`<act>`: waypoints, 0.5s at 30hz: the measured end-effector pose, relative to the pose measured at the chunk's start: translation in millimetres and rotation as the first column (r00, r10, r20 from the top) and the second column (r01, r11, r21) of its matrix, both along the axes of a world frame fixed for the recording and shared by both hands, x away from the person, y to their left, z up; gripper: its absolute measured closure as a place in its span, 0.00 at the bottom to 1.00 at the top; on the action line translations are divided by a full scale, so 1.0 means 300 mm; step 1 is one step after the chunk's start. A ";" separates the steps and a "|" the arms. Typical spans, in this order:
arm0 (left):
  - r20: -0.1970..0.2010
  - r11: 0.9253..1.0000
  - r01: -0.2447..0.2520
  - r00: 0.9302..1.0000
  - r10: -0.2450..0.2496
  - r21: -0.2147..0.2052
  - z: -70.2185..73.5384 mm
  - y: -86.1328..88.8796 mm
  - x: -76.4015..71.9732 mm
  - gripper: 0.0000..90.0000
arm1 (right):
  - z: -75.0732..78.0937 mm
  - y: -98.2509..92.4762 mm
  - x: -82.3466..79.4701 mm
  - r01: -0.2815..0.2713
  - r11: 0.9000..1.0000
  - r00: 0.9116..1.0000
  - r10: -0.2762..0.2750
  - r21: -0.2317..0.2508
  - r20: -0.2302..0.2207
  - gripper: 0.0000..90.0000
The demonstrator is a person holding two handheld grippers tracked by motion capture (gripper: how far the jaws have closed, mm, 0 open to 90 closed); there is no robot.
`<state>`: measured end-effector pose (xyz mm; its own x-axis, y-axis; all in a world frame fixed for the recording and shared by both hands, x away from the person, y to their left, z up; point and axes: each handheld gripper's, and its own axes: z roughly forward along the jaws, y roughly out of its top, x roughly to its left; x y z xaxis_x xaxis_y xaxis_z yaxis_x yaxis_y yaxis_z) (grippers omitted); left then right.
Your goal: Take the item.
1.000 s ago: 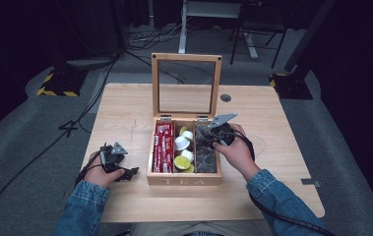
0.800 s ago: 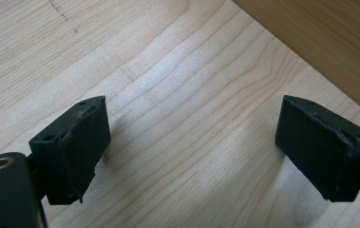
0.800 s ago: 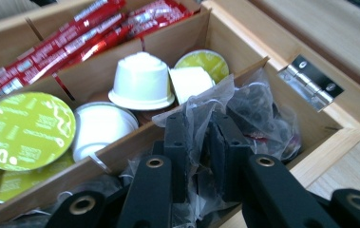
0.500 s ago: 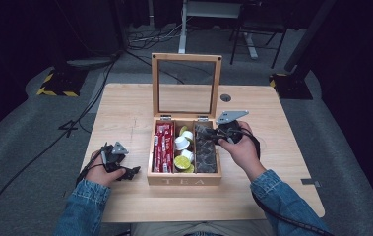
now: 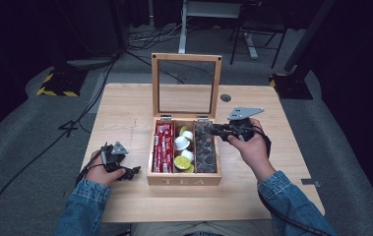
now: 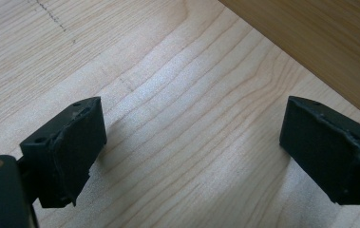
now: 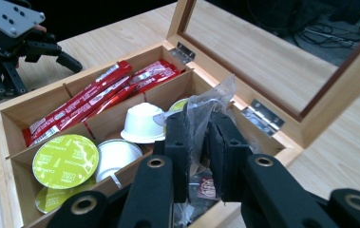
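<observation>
A wooden tea box (image 5: 184, 181) stands open on the table, its glass lid (image 5: 186, 57) upright. My right gripper (image 5: 213, 130) hovers over the right compartment of dark packets (image 5: 205, 150). In the right gripper view, the right gripper (image 7: 199, 128) is shut on a clear-wrapped packet (image 7: 208, 99), held just above the box. To the left of the box, my left gripper (image 5: 134, 172) lies low on the table. In the left gripper view, the left gripper (image 6: 192, 137) is open over bare wood; its jaws have just been opening and nothing is between them.
Red sachets (image 5: 162, 147) fill the left compartment and white and green capsules (image 5: 181, 147) the middle one. The upright lid blocks the far side of the box. A round cable hole (image 5: 225, 98) sits in the table behind it. Chairs and cables are on the floor beyond.
My right gripper has risen a little from the right compartment with the clear-wrapped packet in its jaws. The left hand has stayed in place.
</observation>
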<state>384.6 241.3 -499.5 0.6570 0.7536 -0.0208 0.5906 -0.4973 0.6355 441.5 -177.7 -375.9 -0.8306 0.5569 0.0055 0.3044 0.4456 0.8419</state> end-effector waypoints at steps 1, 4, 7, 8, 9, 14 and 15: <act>-0.001 1.000 0.003 1.000 -0.003 -0.003 -0.001 0.000 0.001 0.09 | 0.004 -0.006 -0.002 0.002 1.000 1.000 -0.002 0.001 0.003 0.88; 0.002 1.000 0.005 1.000 -0.005 -0.007 -0.002 0.001 0.001 0.09 | 0.021 -0.032 -0.008 0.016 1.000 1.000 -0.016 0.010 0.011 0.88; 0.007 1.000 0.009 1.000 -0.009 -0.011 -0.004 0.003 0.002 0.09 | 0.044 -0.066 -0.015 0.033 0.999 0.999 -0.033 0.014 0.026 0.88; 0.008 1.000 0.010 1.000 -0.010 -0.014 -0.005 0.003 0.003 0.09 | 0.051 -0.077 -0.017 0.041 0.999 0.999 -0.041 0.015 0.028 0.88; 0.012 1.000 0.012 1.000 -0.012 -0.017 -0.007 0.004 0.004 0.08 | 0.057 -0.089 -0.019 0.046 0.999 0.998 -0.047 0.015 0.029 0.88; 0.023 0.999 0.025 0.999 -0.025 -0.024 -0.011 0.009 0.007 0.07 | 0.077 -0.143 -0.030 0.075 0.997 0.996 -0.075 0.013 0.037 0.88; 0.024 0.999 0.026 0.999 -0.025 -0.024 -0.012 0.009 0.007 0.07 | 0.081 -0.156 -0.034 0.081 0.997 0.996 -0.082 0.013 0.039 0.88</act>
<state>386.8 244.0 -503.0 0.6765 0.7361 -0.0235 0.5629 -0.4962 0.6610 431.5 -224.4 -351.6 -0.7820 0.6230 -0.0197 0.3055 0.4105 0.8592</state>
